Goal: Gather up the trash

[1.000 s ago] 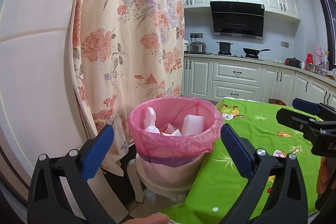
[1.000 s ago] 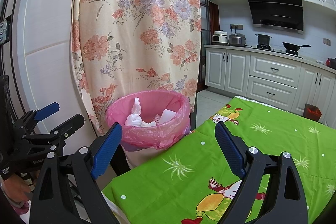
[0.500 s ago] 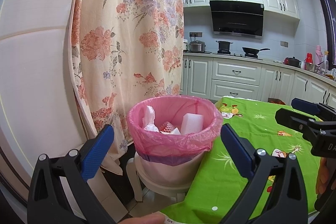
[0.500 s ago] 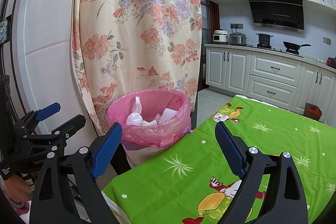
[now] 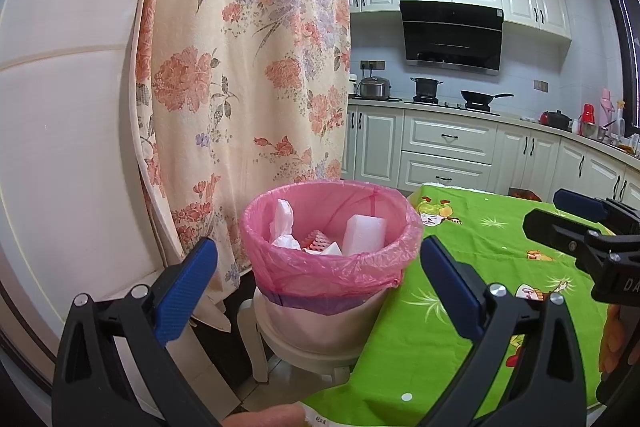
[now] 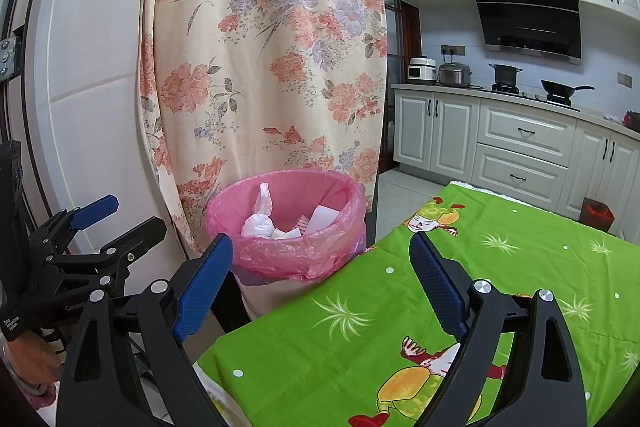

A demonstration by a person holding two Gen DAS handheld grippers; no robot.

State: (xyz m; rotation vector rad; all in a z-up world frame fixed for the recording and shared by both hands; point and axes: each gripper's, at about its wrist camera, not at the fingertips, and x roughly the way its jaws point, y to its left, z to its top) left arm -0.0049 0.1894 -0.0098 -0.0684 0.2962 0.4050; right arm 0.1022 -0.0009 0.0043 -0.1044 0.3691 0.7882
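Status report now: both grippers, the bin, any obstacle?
Left gripper open, empty. Right gripper open, empty. Bin holds trash. No obstacle seen.

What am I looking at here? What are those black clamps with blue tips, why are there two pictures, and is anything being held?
There is no machine here: a person holds a two-finger gripper in each hand, and each one carries a wide-angle camera that looks out along its fingers. One picture comes from the left gripper, the other from the right gripper; each also shows up at the edge of the other's view. The blue tips are the gripping pads. Both grippers stand open and hold nothing.

Ahead is a bin lined with a pink bag, standing on a small pale stool beside a table under a green cartoon cloth. The bin already holds trash: crumpled white tissue and a white block. Behind hang a flowered curtain and the kitchen cabinets.
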